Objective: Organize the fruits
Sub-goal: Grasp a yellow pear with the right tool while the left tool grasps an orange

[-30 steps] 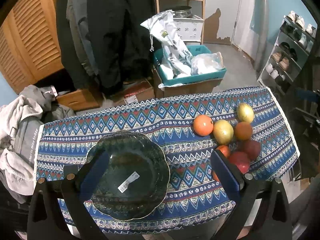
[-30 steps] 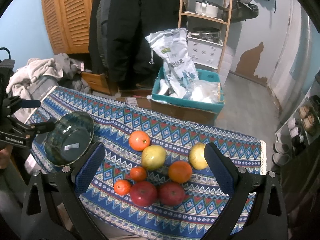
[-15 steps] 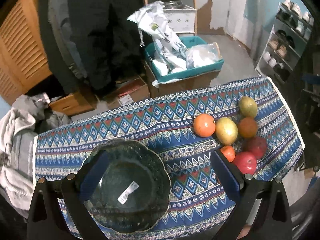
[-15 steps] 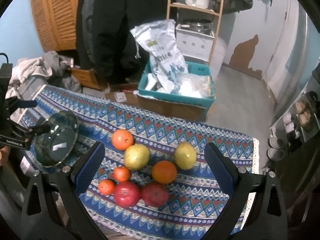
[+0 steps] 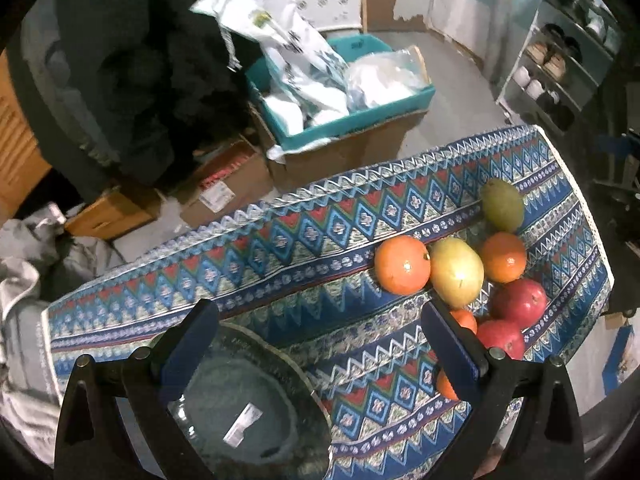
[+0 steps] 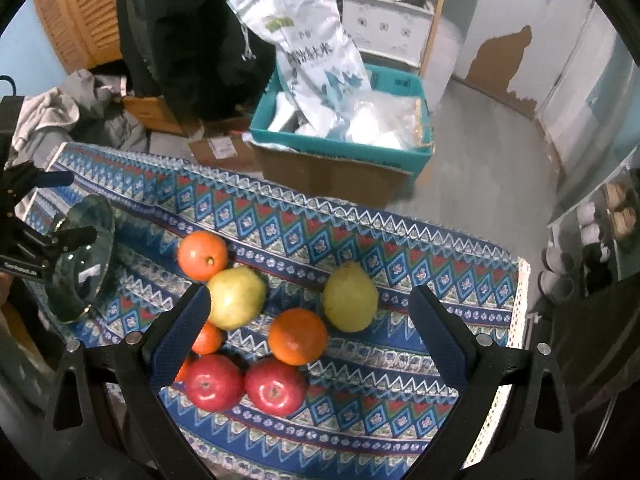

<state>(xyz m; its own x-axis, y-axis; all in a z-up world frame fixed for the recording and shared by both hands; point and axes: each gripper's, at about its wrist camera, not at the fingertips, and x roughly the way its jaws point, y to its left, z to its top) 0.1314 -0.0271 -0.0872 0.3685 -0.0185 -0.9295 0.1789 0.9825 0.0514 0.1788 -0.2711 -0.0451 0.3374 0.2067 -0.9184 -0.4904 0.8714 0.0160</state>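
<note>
A dark glass bowl (image 5: 248, 412) with a white sticker rests on the patterned tablecloth (image 5: 304, 240), low and left in the left wrist view. My left gripper (image 5: 320, 348) hangs open over the bowl's far rim, with nothing between its fingers. To the right lies the fruit: an orange (image 5: 402, 264), a yellow pear (image 5: 458, 272), a green pear (image 5: 502, 204) and red apples (image 5: 518, 298). In the right wrist view my right gripper (image 6: 308, 338) stands open above an orange (image 6: 298, 342), two red apples (image 6: 276, 386) and a pear (image 6: 236, 298). The bowl (image 6: 84, 264) and left gripper (image 6: 80, 206) show at far left.
Behind the table stand a teal bin (image 6: 340, 140) with a white bag on a cardboard box, dark coats and a shelf unit. Grey clothes (image 5: 24, 288) pile up left of the table. A shoe rack (image 5: 560, 48) lines the right wall. The cloth's right edge (image 6: 516, 320) lies near the fruit.
Both grippers have come lower and closer to the table. The bowl has slid toward the bottom of the left view, and the fruit looms larger between the right fingers. Both stay open.
</note>
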